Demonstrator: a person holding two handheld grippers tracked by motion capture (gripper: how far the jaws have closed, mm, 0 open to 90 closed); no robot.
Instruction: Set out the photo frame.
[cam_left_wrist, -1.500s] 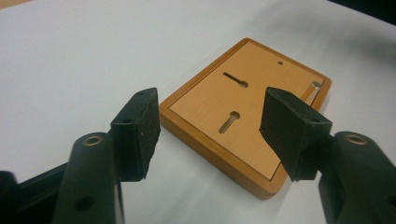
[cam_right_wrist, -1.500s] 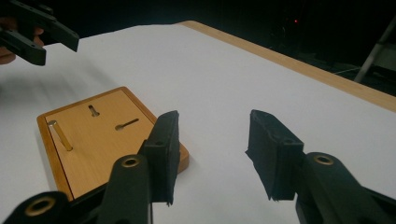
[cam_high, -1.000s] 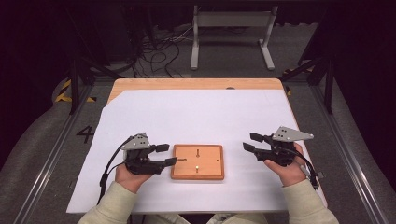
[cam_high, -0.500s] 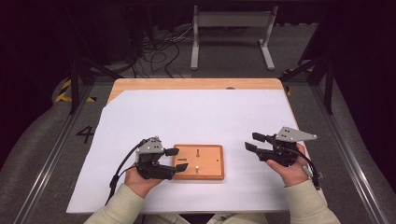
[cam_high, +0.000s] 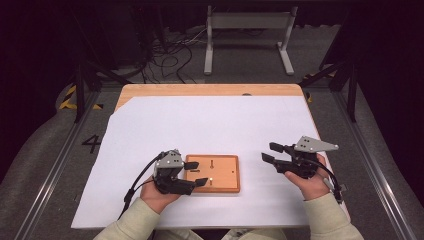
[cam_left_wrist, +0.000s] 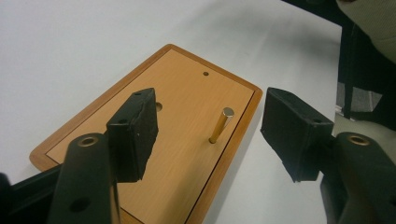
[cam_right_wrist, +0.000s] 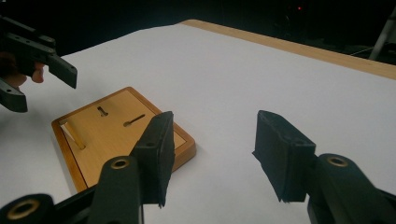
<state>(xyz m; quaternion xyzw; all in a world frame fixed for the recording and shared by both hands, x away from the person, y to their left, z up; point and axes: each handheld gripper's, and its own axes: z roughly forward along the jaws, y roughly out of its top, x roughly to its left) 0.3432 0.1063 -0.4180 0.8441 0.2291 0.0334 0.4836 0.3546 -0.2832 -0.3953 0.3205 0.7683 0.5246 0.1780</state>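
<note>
We see the left tool (cam_high: 194, 173) at the left edge of the wooden board (cam_high: 224, 172), jaws wide apart and holding nothing. In the high view its far jaw reaches over the board's far left corner and its near jaw over the near left part. In the left gripper view the brass pin (cam_left_wrist: 220, 125) stands upright out of the board (cam_left_wrist: 187, 116), in the gap between the two jaws and clear of both. One jaw hangs over the board's face, the other over the white sheet (cam_left_wrist: 70, 51) just past the board's edge. We also see a small hole (cam_left_wrist: 205, 73) near the board's far end.

The board lies flat on the white sheet (cam_high: 210, 125) covering the tabletop (cam_high: 210, 90), near the person's edge, between the two tools.

The right tool (cam_high: 272, 152) sits well to the right of the board, apart from it, jaws pointing toward it. It is wide open and empty. In the right gripper view the board (cam_right_wrist: 121, 135) lies ahead and left, partly behind the left jaw, with two slots (cam_right_wrist: 133, 120) in its face. The pin (cam_right_wrist: 74, 135) shows near its far side. The left tool (cam_right_wrist: 42, 74) shows beyond it. Only bare white sheet lies between this tool's jaws.
</note>
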